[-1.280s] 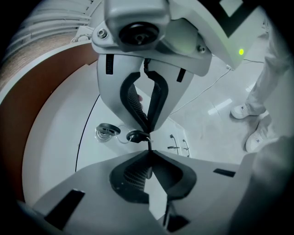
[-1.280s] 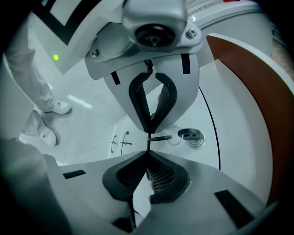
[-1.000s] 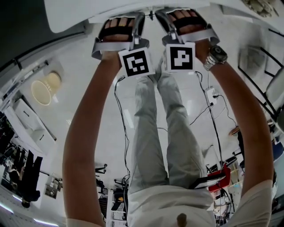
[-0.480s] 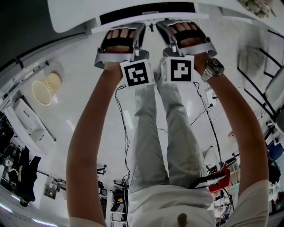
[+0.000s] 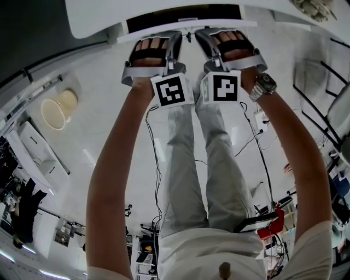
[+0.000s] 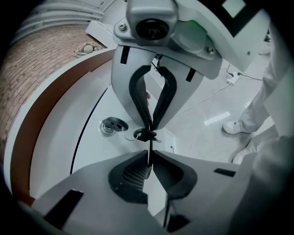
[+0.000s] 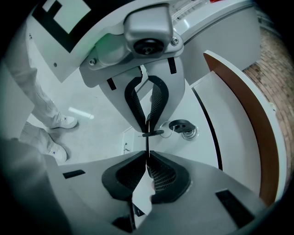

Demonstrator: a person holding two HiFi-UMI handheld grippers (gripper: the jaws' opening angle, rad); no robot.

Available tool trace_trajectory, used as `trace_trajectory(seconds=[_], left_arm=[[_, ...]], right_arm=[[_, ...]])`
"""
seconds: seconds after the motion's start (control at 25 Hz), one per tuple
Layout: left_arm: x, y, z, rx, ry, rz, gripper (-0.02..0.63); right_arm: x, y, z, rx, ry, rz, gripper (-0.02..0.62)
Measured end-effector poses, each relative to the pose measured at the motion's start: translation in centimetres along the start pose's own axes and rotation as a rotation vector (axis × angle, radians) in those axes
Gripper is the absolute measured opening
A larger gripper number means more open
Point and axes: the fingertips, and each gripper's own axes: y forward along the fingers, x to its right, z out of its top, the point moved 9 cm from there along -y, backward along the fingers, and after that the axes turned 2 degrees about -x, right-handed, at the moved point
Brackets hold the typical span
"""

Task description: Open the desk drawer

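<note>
Desk drawer [image 5: 183, 16] at 12 o'clock, judged partly open, dark interior showing below the counter [image 5: 93, 16], further pull remaining; left gripper [image 6: 149, 158] fingers nearly closed, parting; right gripper [image 7: 147, 160] fingers closed; nothing visibly held

A pale round bin [image 5: 53, 112] stands on the glossy white floor [image 5: 109, 142] at the left. Black cables [image 5: 155, 164] trail across the floor, and a white power strip [image 5: 261, 116] lies at the right. A red object [image 5: 272, 223] sits among clutter at the lower right, and the left gripper view shows a brick wall [image 6: 32, 73].
</note>
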Motion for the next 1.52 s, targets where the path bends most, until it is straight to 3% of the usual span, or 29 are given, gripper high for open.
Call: trace_trajectory(seconds=[0.16,0.28,0.4,0.52,0.6,0.72,0.96,1.16,1.52], left_arm=[[-0.9,0.0,-0.2,0.028,-0.15,0.044,0.073],[-0.8,-0.5,-0.3,0.038,-0.286,0.054,0.114],[-1.0,-1.7,-0.7,0.061,-0.427,0.101,0.114],[-1.5,-3.0,-1.4,0.071,-0.565,0.101,0.1],[-1.8,-3.9,-1.9,0.084,-0.666,0.063,0.017],[-2.8,-5.5,-2.4,0.133,-0.83,0.023,0.009],[-6.0,-11.3,-2.1,0.33,-1.19,-0.003,0.008],[-8.5,-17.7,-1.6,0.408,-1.265,0.063,0.008],[-14.0,-30.4,0.3,0.515,-1.302,0.169,0.008]], right_arm=[[0.6,0.0,-0.3,0.007,0.091,0.0,0.04],[0.7,-0.7,-0.7,0.003,0.199,0.045,0.134],[0.8,-1.8,-1.0,0.021,0.313,0.062,0.155],[1.4,-3.3,-1.8,0.034,0.443,0.03,0.138],[1.9,-4.3,-2.4,0.045,0.545,0.012,0.044],[2.7,-5.7,-3.0,0.072,0.684,0.016,0.029],[5.6,-10.6,-3.4,0.173,0.981,0.05,0.026],[8.9,-16.6,-3.8,0.265,1.153,0.053,0.026],[16.6,-29.2,-5.4,0.395,1.216,-0.059,0.026]])
